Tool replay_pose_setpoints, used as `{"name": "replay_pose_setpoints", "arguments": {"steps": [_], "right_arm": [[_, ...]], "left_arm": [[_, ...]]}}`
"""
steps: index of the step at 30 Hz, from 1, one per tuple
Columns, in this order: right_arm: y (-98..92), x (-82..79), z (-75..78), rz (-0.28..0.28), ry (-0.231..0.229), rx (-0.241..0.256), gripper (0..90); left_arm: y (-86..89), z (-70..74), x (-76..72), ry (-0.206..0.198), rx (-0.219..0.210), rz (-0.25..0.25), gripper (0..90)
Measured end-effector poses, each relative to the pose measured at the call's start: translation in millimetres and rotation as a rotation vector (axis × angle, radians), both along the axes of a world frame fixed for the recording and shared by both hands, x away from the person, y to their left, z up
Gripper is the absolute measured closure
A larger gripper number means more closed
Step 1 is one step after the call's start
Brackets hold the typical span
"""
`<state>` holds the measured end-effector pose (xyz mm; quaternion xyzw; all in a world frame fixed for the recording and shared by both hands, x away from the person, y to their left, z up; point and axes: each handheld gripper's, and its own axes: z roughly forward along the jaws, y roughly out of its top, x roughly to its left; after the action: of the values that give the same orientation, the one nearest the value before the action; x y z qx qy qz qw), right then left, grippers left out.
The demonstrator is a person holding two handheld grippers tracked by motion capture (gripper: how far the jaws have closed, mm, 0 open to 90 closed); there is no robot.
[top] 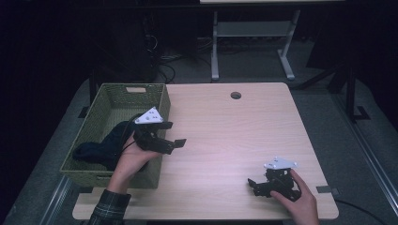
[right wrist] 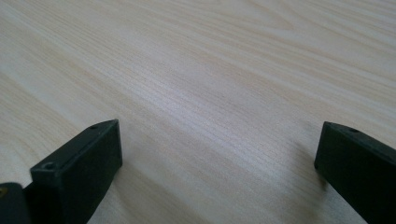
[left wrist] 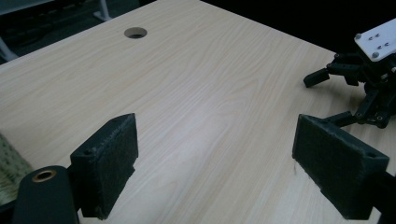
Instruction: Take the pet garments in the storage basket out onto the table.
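Note:
My left gripper [top: 172, 133] is held over the right rim of a woven green basket [top: 105, 101], its jaws pointing right across the table and standing wide open. In the left gripper view nothing lies between the open left gripper [left wrist: 219, 163] jaws. A dark blue cloth [top: 101, 145] lies inside the basket, behind that hand. My right gripper [top: 253, 186] rests low on the wooden table [top: 225, 136] near its front right corner, jaws pointing left. The right gripper [right wrist: 219, 172] is open over bare wood. It also appears far off as the right gripper [left wrist: 348, 91].
A round cable hole [top: 235, 95] sits near the table's far edge, seen again as the hole [left wrist: 135, 32]. The basket's corner [left wrist: 7, 168] shows at the left. Beyond the table stand a white desk frame [top: 253, 33] and cables on a grey floor.

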<state>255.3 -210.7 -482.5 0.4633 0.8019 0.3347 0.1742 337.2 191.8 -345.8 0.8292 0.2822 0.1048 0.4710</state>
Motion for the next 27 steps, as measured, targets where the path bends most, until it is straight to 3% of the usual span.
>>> {"name": "replay_pose_setpoints", "arguments": {"steps": [11,27], "right_arm": [[-0.1,0.0,-0.1,0.001,-0.001,-0.001,0.4],[0.0,0.0,0.0,0.001,0.0,-0.001,0.4]], "left_arm": [[30.8,1.4,3.5,-0.007,0.004,0.076,13.9],[65.2,2.2,6.0,-0.006,0.013,0.131,14.2]]}}
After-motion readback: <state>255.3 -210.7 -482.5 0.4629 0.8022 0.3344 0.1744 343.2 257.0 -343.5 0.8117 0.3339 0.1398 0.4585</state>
